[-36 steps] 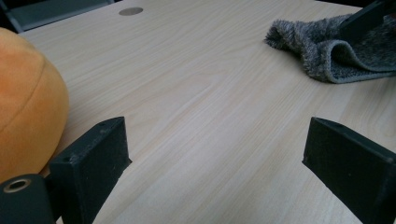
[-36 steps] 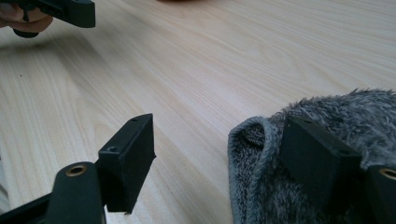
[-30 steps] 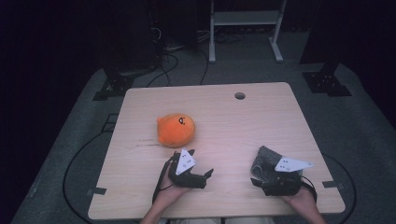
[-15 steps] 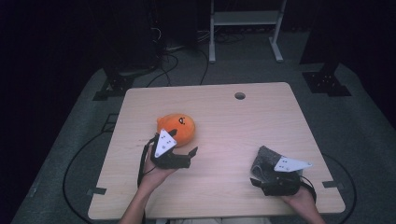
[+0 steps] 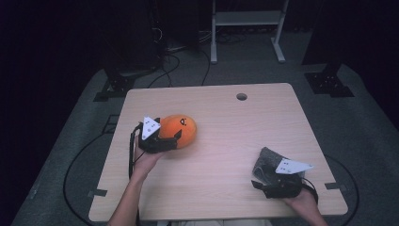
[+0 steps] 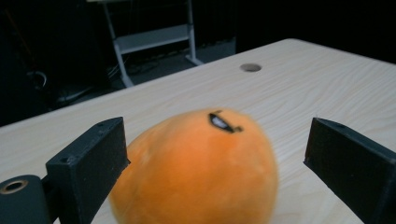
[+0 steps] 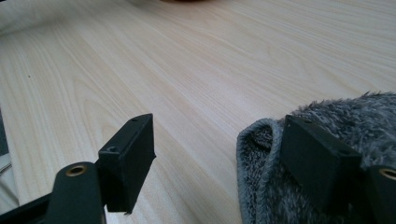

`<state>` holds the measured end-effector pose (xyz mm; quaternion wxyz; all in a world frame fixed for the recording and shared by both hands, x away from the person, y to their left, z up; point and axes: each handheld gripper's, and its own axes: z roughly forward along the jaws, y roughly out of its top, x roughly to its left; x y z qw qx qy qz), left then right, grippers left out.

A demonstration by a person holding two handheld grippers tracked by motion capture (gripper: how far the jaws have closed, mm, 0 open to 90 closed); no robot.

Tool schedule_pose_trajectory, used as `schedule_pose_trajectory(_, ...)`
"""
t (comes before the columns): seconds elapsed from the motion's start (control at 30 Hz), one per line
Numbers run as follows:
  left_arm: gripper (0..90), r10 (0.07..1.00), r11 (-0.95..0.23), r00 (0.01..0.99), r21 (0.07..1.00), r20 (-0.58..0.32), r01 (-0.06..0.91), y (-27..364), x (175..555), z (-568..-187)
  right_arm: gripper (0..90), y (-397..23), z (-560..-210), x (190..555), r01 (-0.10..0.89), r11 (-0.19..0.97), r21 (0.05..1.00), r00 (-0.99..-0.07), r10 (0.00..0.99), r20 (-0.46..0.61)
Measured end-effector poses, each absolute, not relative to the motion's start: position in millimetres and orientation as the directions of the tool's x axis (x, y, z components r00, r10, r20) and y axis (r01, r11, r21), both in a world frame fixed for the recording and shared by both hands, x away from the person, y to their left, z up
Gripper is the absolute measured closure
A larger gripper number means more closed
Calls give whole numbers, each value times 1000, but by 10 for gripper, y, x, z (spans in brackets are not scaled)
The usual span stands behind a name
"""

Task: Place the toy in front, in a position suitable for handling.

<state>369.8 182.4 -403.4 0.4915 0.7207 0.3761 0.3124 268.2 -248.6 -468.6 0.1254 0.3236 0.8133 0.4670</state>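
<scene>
Your left tongs (image 5: 165,137) stand wide open around the orange plush toy (image 5: 178,130), one jaw on each side of it. In the left gripper view the orange plush toy (image 6: 196,170) sits between the jaws, close against the left one and with a clear gap to the right one, so nothing is gripped. The toy rests on the tabletop (image 5: 226,122), its small dark eye facing up. Your right tongs (image 5: 270,181) lie well apart from the toy, also open and holding nothing. One jaw rests on the grey fuzzy cloth (image 7: 327,154), the other over bare wood beside it.
</scene>
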Motion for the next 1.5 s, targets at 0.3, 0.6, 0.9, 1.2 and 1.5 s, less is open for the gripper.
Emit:
schedule_pose_trajectory(0.3,51,875,-258,476,915,85,311,1779,3899,-4219,250,-2506,-4667,2673,405,340,849,-761,640,107)
schedule_pose_trajectory(0.6,112,865,-295,496,874,72,386,1720,4001,-4379,268,-2557,-4626,2652,398,314,862,-763,635,121)
schedule_pose_trajectory(0.9,438,866,-303,493,876,88,375,1763,3918,-4357,273,-2719,-4547,2665,389,259,884,-724,679,120)
schedule_pose_trajectory(1.2,474,828,-289,557,896,58,336,1712,3787,-4219,321,-3023,-4421,2826,411,188,892,-617,778,121)
schedule_pose_trajectory(1.5,473,733,-299,679,915,39,270,1338,3454,-4155,354,-2983,-4481,3056,511,264,818,-599,792,119)
